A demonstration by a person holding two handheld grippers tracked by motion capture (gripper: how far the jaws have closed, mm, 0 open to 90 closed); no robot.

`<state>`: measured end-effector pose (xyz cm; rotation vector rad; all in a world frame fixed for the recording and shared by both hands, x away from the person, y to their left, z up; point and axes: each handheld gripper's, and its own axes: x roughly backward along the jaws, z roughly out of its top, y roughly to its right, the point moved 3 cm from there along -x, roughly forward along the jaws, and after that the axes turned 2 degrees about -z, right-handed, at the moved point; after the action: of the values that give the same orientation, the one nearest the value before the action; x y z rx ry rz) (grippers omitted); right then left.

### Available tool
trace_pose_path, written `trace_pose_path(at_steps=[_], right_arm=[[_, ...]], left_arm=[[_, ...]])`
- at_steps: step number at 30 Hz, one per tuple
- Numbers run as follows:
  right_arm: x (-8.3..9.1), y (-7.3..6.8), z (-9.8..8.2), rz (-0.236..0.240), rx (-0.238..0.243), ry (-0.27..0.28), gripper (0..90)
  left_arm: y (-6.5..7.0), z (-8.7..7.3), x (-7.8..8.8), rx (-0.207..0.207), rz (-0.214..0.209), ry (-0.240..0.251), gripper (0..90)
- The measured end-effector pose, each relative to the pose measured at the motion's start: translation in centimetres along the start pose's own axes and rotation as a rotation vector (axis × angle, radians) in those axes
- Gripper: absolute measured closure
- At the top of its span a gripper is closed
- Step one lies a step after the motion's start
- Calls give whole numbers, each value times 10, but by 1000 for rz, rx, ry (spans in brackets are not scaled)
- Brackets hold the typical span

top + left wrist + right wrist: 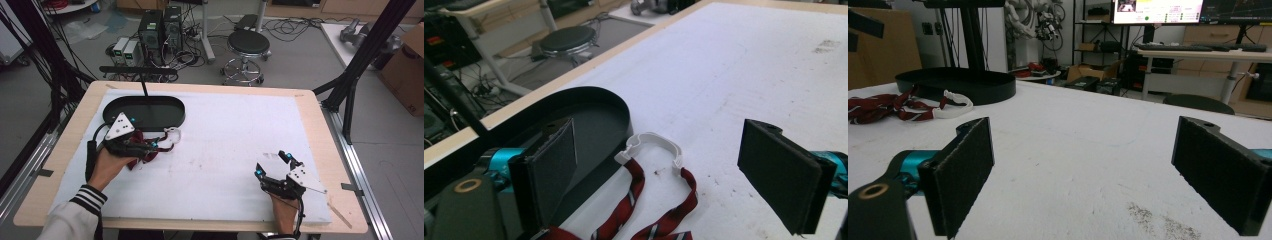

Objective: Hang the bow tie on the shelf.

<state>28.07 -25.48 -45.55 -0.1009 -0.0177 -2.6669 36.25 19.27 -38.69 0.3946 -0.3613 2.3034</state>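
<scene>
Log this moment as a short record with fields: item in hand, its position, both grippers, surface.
item: red striped strap with a white clip
position: flat on the white mat, clip end beside the black oval tray
left gripper: open, jaws either side of the strap, not closed on it
right gripper: open, holds nothing, over bare mat at the near right

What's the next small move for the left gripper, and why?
Probably ease the left gripper down and shut it on the tie. Its jaws stand open with the red striped straps between them, unheld on the table. The white clip lies beside the black tray.
</scene>
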Motion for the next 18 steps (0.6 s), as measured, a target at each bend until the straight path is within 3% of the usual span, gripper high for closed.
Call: trace_pose_path(at_steps=[18], right_arm=[[0, -1, 0, 1, -3, -2, 89]], left_arm=[[-3, 9, -47, 75, -84, -181, 183]])
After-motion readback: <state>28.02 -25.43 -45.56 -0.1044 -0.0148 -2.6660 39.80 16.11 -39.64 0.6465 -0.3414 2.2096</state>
